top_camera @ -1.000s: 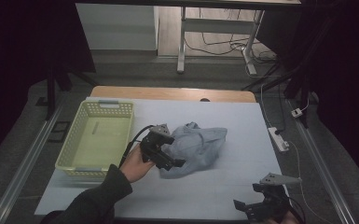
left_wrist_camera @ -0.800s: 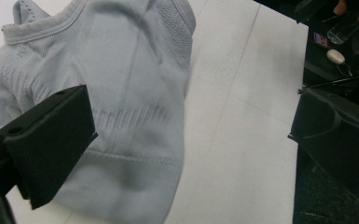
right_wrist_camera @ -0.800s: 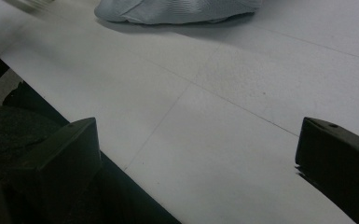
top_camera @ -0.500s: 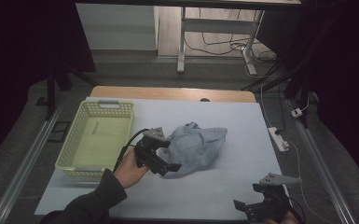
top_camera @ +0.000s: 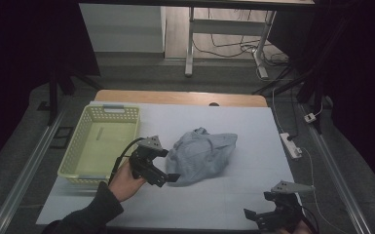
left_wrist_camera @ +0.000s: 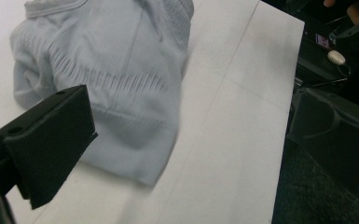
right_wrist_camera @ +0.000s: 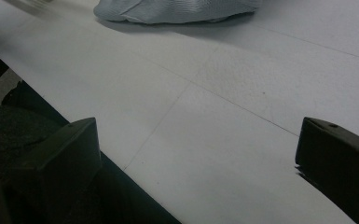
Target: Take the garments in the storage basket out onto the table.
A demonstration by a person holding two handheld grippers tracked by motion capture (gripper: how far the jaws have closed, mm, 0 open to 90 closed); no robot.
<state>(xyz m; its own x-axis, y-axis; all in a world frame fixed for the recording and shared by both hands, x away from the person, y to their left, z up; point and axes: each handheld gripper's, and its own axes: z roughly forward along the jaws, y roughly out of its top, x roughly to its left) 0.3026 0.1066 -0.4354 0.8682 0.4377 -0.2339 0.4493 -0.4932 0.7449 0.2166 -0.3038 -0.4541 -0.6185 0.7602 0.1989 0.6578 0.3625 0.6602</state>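
The left gripper (top_camera: 168, 176) has been drawn back off the grey garment (top_camera: 202, 156) at frame centre, jaws spread; a regrasp seems needed. The right gripper (top_camera: 260, 215) is held open, lower right.

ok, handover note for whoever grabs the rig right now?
Left tool: open, empty, at the near-left edge of the grey garment, no grip on the cloth.
Right tool: open, empty, at the table's near right edge, apart from the garment.
Garment lies crumpled mid-table on the white sheet; yellow basket sits to its left.
Done: nothing visibly finished. Left: probably grasp the garment; whether it goes into the basket is unclear.
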